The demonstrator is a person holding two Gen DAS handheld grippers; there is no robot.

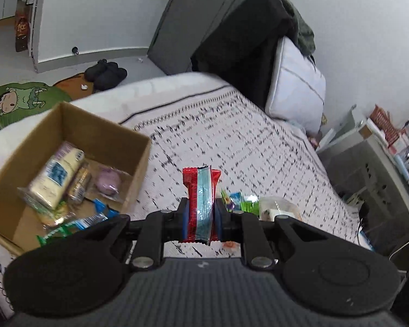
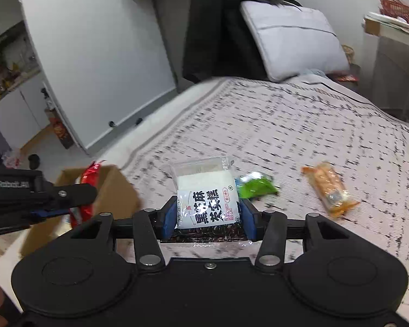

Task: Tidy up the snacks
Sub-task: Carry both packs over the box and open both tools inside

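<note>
Left wrist view: left gripper (image 1: pixel 200 215) clamping a light, slippery red snack bar (image 1: pixel 200 204) edgewise above the bedspread (image 1: pixel 259 141), beside the cardboard box (image 1: pixel 101 136). Right wrist view: right gripper (image 2: pixel 208 215) pinching a soft, crushable sesame rice cake packet (image 2: pixel 207 199) across its width, above the bed.

A patterned bedspread (image 1: pixel 259 141) covers the bed. A grey pillow (image 2: pixel 291 41) leans at its head, with dark clothing (image 1: pixel 248 41) draped beside it. On the floor lie black slippers (image 1: pixel 106 73) and a green cartoon mat (image 1: pixel 19 100). A cluttered grey cabinet (image 1: pixel 373 158) stands beside the bed.
</note>
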